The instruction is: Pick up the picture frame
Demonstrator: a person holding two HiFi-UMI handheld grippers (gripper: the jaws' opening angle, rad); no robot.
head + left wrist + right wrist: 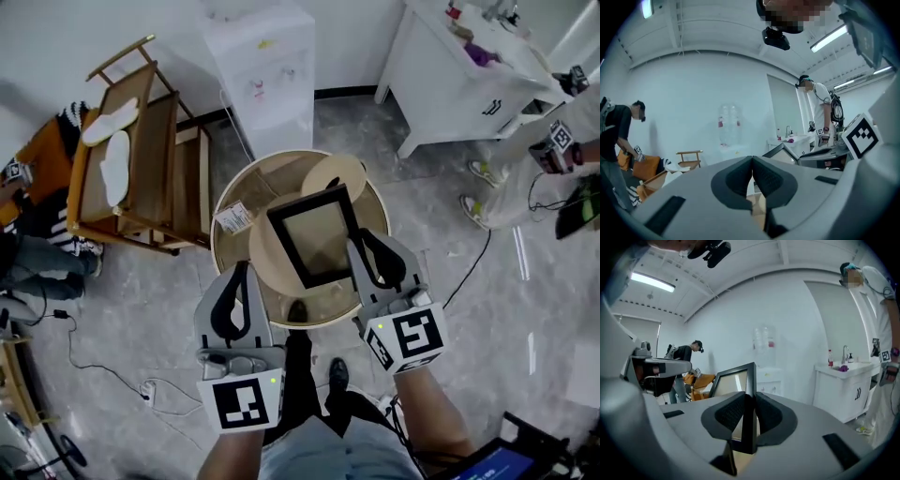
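Fingers of the right gripper (369, 255) pinch the picture frame (314, 234) by its thin edge, holding it clear above the tabletop (328, 302). Left gripper (246, 277) fingers meet, empty.

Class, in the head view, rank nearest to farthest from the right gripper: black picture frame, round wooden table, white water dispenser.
1. Black picture frame, clamped in the right gripper.
2. Round wooden table, underneath.
3. White water dispenser, beyond the table.

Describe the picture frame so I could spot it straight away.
Find the round wooden table by the white water dispenser. Above it, the right gripper clamps the picture frame by one edge. It is the only black rectangle there, beside a pale wooden disc.
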